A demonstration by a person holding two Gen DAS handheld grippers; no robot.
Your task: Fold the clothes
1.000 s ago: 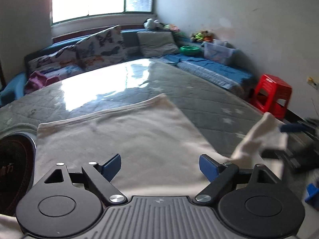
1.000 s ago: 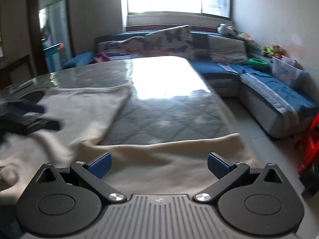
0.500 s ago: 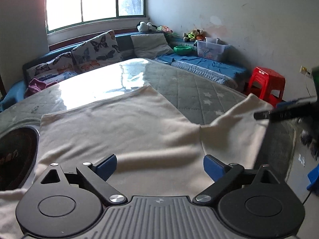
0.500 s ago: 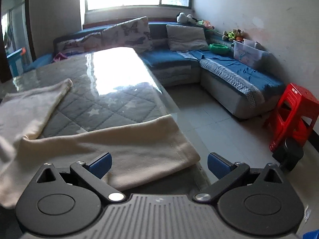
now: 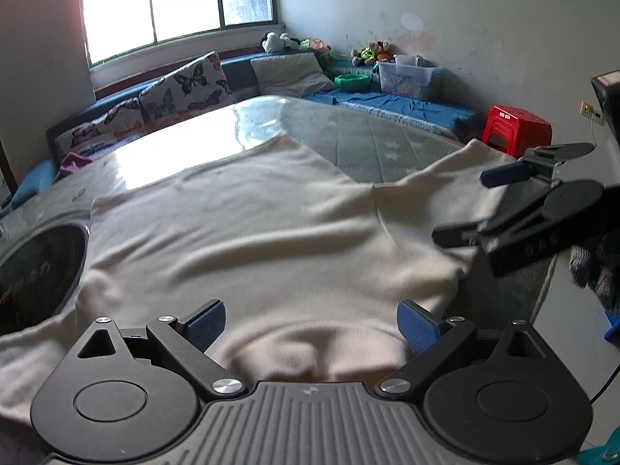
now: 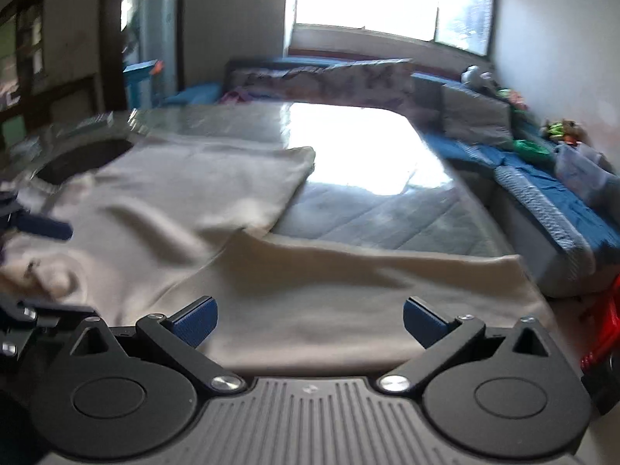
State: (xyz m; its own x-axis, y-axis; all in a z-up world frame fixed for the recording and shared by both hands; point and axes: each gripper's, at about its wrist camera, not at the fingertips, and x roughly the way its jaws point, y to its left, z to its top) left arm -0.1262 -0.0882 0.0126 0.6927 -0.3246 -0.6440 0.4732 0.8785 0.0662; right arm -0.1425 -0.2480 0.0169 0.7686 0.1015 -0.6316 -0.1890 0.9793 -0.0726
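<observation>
Red stool [image 5: 517, 128] sharp only from left wrist.

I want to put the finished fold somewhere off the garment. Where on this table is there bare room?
The bare stretch is the far half of the table, beyond the cream sweater's hem toward the sofa cushions, plus a quilted wedge between body and right sleeve. The near side is crowded: sweater, both open claws, and a dark round inset on the left.
</observation>
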